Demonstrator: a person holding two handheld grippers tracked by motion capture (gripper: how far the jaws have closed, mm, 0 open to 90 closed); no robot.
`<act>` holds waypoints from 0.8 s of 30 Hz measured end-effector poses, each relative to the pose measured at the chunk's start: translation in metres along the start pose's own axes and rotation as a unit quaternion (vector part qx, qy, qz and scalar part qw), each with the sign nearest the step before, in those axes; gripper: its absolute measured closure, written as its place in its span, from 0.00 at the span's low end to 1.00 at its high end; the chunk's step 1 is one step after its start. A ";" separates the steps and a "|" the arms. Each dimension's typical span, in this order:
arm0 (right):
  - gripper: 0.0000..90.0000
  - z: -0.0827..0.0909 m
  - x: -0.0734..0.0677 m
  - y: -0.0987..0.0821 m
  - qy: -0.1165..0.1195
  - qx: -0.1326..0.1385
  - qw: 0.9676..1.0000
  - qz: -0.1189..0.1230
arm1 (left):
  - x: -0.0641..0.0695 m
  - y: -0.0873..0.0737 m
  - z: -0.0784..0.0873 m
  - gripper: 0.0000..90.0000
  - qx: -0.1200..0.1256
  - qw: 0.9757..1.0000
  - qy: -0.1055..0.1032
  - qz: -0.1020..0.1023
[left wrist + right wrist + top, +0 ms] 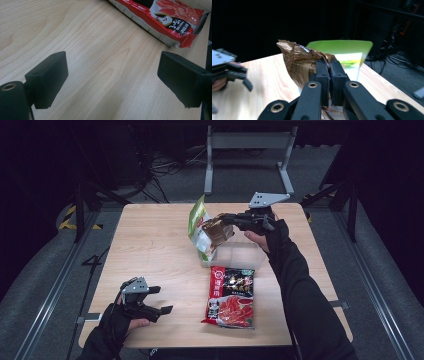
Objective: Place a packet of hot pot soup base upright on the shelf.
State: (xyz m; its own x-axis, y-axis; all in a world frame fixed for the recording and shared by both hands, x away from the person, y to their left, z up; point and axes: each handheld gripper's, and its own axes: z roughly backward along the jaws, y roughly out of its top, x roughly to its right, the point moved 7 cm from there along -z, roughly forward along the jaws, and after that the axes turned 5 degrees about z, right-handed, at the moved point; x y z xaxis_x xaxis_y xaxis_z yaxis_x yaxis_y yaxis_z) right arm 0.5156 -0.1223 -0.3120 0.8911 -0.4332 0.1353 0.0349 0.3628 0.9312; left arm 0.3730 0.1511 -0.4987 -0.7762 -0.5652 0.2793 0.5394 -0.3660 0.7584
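My right gripper (226, 218) is shut on the top of a crinkled brown packet (216, 231), holding it above the left end of a clear plastic tub (239, 254). In the right gripper view the jaws (329, 65) pinch the brown packet (298, 61) tight. A green and white pouch (199, 222) leans upright beside it, seen as the green pouch (347, 51) behind the packet. A red and black snack bag (232, 296) lies flat in front of the tub. My left gripper (162, 300) stands open over bare table near the front left, with the red bag (162, 17) ahead of it.
The wooden table (150, 245) has free room on its left half. A metal frame (247, 157) and cables (160, 167) sit on the floor beyond the far edge. Dark rails run along both sides.
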 end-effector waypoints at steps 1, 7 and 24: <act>0.97 0.001 -0.001 0.001 0.008 0.000 1.000 0.003 | 0.000 0.000 0.000 0.12 -0.001 1.000 0.000 0.000; 0.97 0.005 0.001 -0.004 0.039 -0.016 0.999 0.008 | 0.002 0.000 -0.001 0.12 -0.003 1.000 0.001 0.000; 0.96 0.022 0.010 -0.003 0.077 -0.009 0.997 0.019 | 0.003 -0.001 0.000 0.12 -0.003 1.000 0.001 0.005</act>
State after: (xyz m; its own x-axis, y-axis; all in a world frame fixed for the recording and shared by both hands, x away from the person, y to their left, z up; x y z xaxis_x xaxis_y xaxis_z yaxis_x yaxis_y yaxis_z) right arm 0.5147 -0.1465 -0.3062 0.9506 -0.2884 0.1150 0.0072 0.3908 0.9205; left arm 0.3703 0.1500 -0.4993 -0.7707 -0.5695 0.2859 0.5490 -0.3656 0.7517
